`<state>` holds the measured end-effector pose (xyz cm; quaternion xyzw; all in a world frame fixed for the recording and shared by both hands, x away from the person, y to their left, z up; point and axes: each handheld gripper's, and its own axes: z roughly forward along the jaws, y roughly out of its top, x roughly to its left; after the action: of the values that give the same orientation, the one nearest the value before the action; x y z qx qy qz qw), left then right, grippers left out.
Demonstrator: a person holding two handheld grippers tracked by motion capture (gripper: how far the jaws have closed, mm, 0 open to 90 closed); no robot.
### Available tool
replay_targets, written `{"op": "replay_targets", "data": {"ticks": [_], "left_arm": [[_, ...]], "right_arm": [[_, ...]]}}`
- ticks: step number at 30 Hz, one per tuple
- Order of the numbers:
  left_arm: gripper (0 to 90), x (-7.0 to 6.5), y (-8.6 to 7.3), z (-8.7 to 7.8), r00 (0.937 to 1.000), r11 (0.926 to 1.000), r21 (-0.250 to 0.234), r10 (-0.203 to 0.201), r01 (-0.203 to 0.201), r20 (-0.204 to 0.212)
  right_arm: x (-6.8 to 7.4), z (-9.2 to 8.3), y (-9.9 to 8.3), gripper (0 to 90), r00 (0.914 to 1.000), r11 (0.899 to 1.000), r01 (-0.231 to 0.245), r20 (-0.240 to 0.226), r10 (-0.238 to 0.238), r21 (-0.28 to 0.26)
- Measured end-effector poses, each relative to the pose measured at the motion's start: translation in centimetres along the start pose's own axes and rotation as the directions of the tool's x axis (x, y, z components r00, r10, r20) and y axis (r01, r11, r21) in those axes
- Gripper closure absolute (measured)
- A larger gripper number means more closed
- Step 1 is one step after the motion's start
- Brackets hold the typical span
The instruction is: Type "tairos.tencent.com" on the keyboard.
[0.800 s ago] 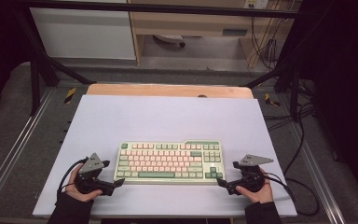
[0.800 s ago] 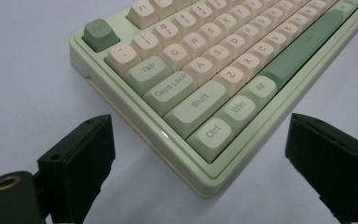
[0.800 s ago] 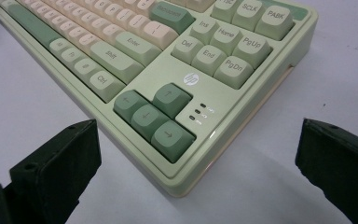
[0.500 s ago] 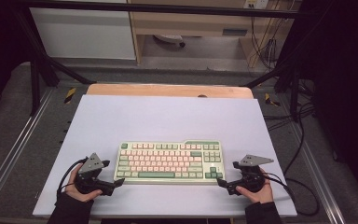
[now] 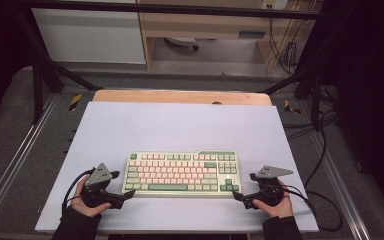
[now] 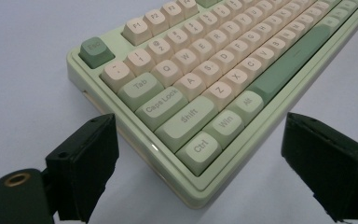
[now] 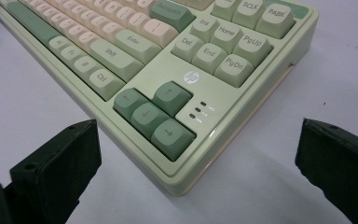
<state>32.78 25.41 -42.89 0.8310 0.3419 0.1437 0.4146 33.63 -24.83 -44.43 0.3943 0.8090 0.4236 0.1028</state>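
The left gripper sat with its jaws spread wide, straddling the near left corner of the keyboard without touching it. Right there the keys read Ctrl, Win, Alt, Shift, Caps Lock, Tab, with a green Esc at the far corner. The right gripper was just as wide apart around the near right corner, by the dark green arrow keys. An "hp" logo sat above them, three small indicator lights beside; Del, End, PgDn, Home, PgUp, Enter were legible beyond. The pale green and cream keyboard lay on the near half of the white surface, a hand at each end.
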Motion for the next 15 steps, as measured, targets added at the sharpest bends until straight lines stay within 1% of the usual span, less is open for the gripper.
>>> {"op": "replay_targets", "data": {"ticks": [4, 9, 13, 15], "left_arm": [[14.6, -0.3, 0.3, 0.0, 1.0000, 1.0000, -0.002, -0.001, 0.001, -0.002], [23.7, -0.5, 0.9, 0.1, 0.9999, 0.9999, -0.011, -0.012, 0.012, -0.009], [30.7, -0.8, 1.1, 0.3, 0.9999, 0.9999, -0.011, -0.004, 0.004, -0.016], [33.1, -1.0, 1.4, 0.4, 1.0000, 1.0000, -0.008, -0.001, 0.000, -0.007]], "right_arm": [[0.0, 0.0, 0.0, 0.8, 1.0000, 1.000, -0.002, 0.001, 0.002, 0.001], [0.0, 0.0, 0.0, 0.8, 1.0000, 1.000, -0.001, 0.001, 0.001, 0.002], [0.0, 0.0, 0.0, 0.8, 1.0000, 1.000, -0.004, 0.000, 0.004, -0.001], [0.0, 0.0, 0.0, 0.8, 1.0000, 1.000, -0.001, 0.001, 0.001, 0.000]]}}
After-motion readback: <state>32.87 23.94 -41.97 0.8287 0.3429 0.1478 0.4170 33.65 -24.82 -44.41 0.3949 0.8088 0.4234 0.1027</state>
